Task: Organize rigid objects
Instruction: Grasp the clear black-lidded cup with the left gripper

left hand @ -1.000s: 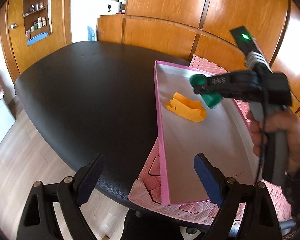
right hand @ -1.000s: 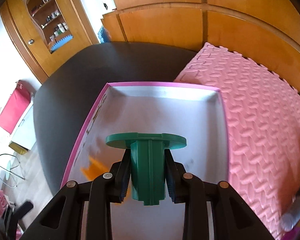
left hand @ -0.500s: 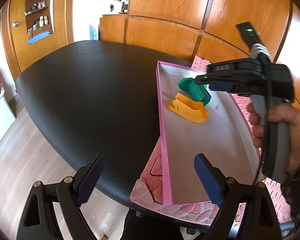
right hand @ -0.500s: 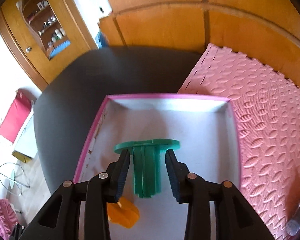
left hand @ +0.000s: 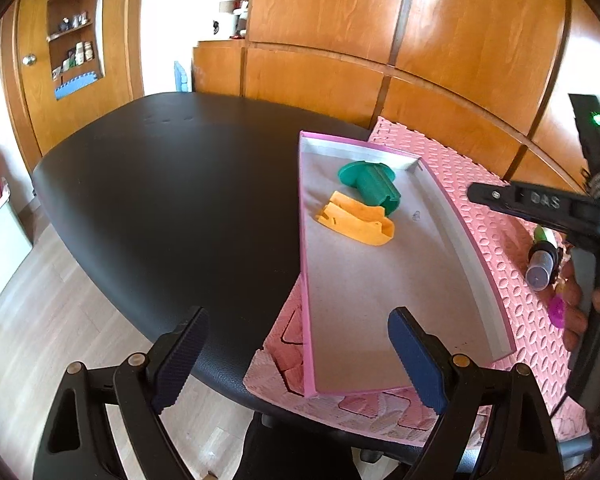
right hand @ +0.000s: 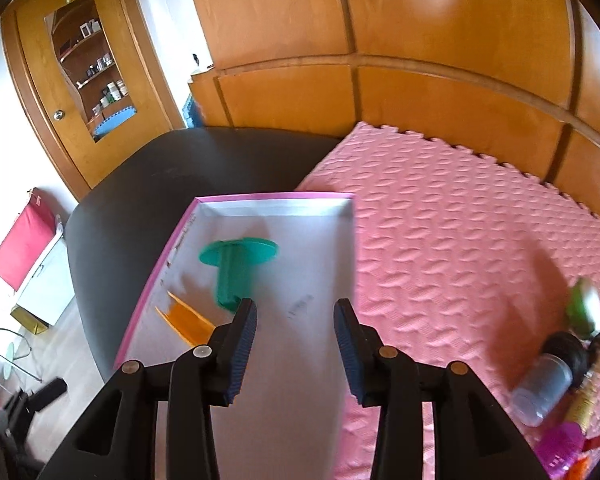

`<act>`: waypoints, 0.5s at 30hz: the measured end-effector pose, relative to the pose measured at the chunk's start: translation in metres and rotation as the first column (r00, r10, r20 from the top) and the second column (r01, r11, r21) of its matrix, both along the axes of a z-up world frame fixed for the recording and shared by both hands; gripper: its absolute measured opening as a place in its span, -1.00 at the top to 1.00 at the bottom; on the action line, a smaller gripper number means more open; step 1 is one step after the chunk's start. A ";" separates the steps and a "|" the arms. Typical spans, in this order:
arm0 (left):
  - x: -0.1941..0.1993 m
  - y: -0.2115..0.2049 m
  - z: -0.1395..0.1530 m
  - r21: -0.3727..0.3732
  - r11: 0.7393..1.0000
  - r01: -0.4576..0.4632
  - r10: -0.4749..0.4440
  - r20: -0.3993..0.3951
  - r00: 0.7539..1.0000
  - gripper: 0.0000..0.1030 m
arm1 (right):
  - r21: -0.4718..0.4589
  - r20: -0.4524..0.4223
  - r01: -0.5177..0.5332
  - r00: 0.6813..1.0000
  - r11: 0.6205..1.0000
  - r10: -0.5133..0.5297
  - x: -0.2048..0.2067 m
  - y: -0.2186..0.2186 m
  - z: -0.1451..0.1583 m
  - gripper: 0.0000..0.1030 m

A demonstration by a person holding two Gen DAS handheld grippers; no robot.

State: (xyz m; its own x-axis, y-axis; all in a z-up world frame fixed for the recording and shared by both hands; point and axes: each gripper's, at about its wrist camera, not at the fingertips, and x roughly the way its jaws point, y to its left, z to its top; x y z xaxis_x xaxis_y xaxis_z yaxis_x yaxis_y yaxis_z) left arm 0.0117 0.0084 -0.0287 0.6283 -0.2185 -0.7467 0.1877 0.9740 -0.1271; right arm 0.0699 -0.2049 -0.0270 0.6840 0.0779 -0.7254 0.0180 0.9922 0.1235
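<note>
Two views overlap on the same pink-rimmed tray [left hand: 384, 300], yet each adds something of its own. Nearest in the left wrist view, the left claw [left hand: 298, 354] stands spread wide with nothing between its blue pads, hovering over the near end of the tray and the edge of the black worktop [left hand: 172, 184]. Only this view shows the right claw from outside, as a black arm at the right edge held by a hand [left hand: 580, 300] over the pink foam mat [left hand: 496, 240]. Nearest in the right wrist view, the right claw [right hand: 296, 344] has just been opening; its pads now stand apart and empty above the tray floor, touching nothing. Further in, the green plastic piece [right hand: 232, 268] lies on its side in the tray, clear of the pads, with the orange piece [right hand: 188, 320] just beside it towards the left rim. Only the right wrist view shows the clutter on the mat at the right, a clear bottle [right hand: 544, 384] among small coloured items too blurred to name.
</note>
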 end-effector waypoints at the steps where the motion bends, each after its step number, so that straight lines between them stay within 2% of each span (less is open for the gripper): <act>1: -0.001 -0.002 0.001 0.005 1.000 0.008 -0.008 0.003 1.000 -0.77 | -0.004 0.004 0.004 1.000 1.000 -0.004 -0.005 -0.004 0.001 0.23; 15: -0.004 -0.031 0.025 0.013 0.997 0.081 -0.082 0.067 0.994 -0.74 | -0.112 0.027 0.160 0.987 0.981 -0.158 -0.071 -0.099 0.008 0.23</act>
State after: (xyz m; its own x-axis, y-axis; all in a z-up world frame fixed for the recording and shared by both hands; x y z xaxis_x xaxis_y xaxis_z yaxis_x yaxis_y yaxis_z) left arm 0.0081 -0.0223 -0.0036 0.6577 -0.2641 -0.7055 0.2745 0.9562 -0.1020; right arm -0.0012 -0.3038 -0.0187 0.6941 -0.1146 -0.7107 0.1750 0.9845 0.0122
